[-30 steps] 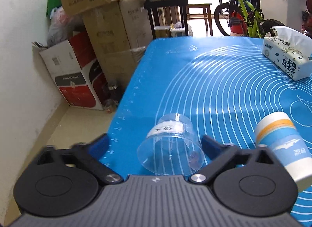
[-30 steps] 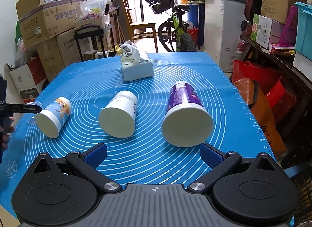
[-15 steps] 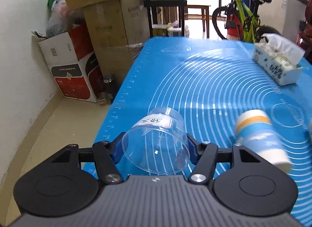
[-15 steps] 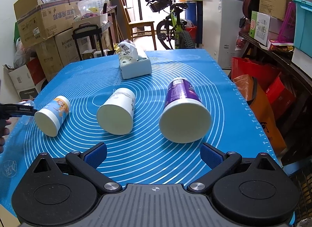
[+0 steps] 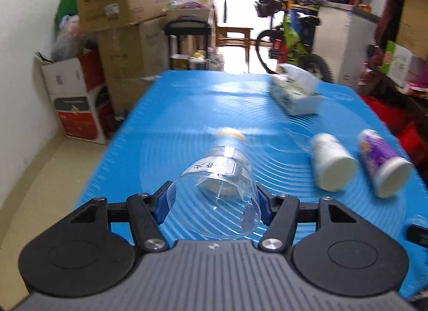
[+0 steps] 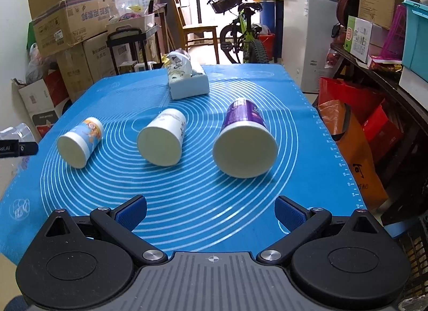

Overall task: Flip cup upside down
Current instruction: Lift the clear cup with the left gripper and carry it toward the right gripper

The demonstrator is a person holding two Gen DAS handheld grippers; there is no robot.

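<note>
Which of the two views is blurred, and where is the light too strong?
Left wrist view: motion blur smears the mat and tissue box, while the clear cup in the left gripper stays sharp; the doorway is overexposed. Right wrist view: sharp, with fisheye bending at the edges.

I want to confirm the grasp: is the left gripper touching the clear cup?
Touching. The left wrist view shows the left gripper pads pressed against both sides of the clear cup.

Left gripper (image 5: 214, 205): jaws wide apart 1 s ago, now closed on the cup's sides.
Clear plastic cup with white label (image 5: 218, 192): off the blue silicone mat (image 5: 187, 113), swung right, covering the orange-banded paper cup (image 5: 230, 134).
</note>
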